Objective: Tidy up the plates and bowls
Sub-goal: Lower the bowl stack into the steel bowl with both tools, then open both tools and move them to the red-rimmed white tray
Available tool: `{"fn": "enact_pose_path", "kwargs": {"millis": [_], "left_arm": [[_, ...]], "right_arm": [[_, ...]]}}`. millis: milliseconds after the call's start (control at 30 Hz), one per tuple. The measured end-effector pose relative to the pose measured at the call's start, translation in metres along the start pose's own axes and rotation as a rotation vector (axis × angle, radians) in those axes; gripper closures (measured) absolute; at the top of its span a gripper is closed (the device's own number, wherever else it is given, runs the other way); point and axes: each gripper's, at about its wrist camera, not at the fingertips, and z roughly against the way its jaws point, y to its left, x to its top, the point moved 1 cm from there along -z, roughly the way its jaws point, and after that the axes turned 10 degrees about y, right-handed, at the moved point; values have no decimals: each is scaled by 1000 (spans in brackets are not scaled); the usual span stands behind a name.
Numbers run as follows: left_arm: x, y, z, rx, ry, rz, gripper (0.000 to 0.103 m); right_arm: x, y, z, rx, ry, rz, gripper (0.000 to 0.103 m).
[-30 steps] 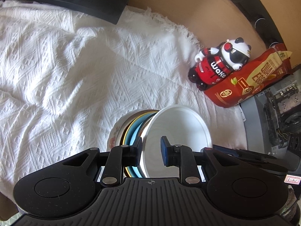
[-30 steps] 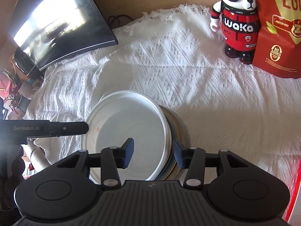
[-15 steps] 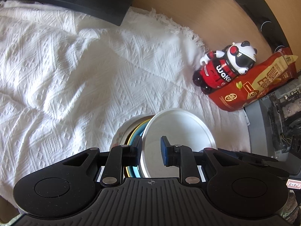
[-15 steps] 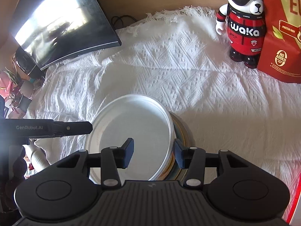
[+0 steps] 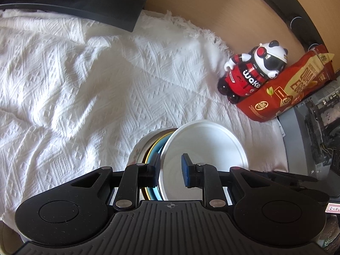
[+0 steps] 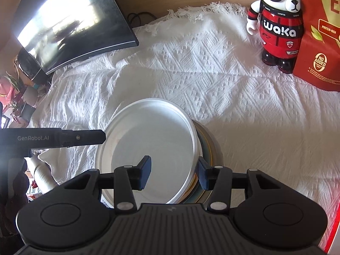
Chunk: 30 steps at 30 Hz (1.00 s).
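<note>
White woven cloth covers the tabletop (image 5: 85, 85); panda figurine (image 5: 252, 72) and red bag (image 5: 282, 93) at far right. Left view: left claw (image 5: 171, 171) straddles the white plate's (image 5: 204, 146) near rim, pads seemingly pinching it, tilted above stacked bowls (image 5: 148, 148). Right view: right claw (image 6: 174, 173) brackets the same plate's (image 6: 153, 136) right rim, contact uncertain; stack directly beneath.
</note>
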Motion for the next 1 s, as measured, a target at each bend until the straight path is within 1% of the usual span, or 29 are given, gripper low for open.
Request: {"fn": "enact_pose_path", "kwargs": {"millis": [400,500,600,700,767,867,933,1000], "left_arm": [[3,11,1,-46,28,-34,80],[5,8,9,-18,-12,-51,80],[8,-1,23,7,-101,-43,80],[8,-24,37,-16,-172,-65,80],[8,-49,38,-59,-178,-115,80],[6,-93,23,-122,-127,-197,80],[1,-126,2,-151,-71,-249,80],[-7,-159,-27,-160,-3,-298,80]], "right_arm": [[-7,13,0,-55,-30,-38,56],[-10,10,2,-56,-44,-76,56],[-15,6,14,-71,-88,-102,56],[-23,-5,36,-105,-146,-102,56],[-30,-19,54,-135,-186,-104,56],[-47,-47,80,-201,-250,-131,55],[-62,-72,97,-262,-281,-151,55],[-78,-98,109,-321,-297,-168,53]]}}
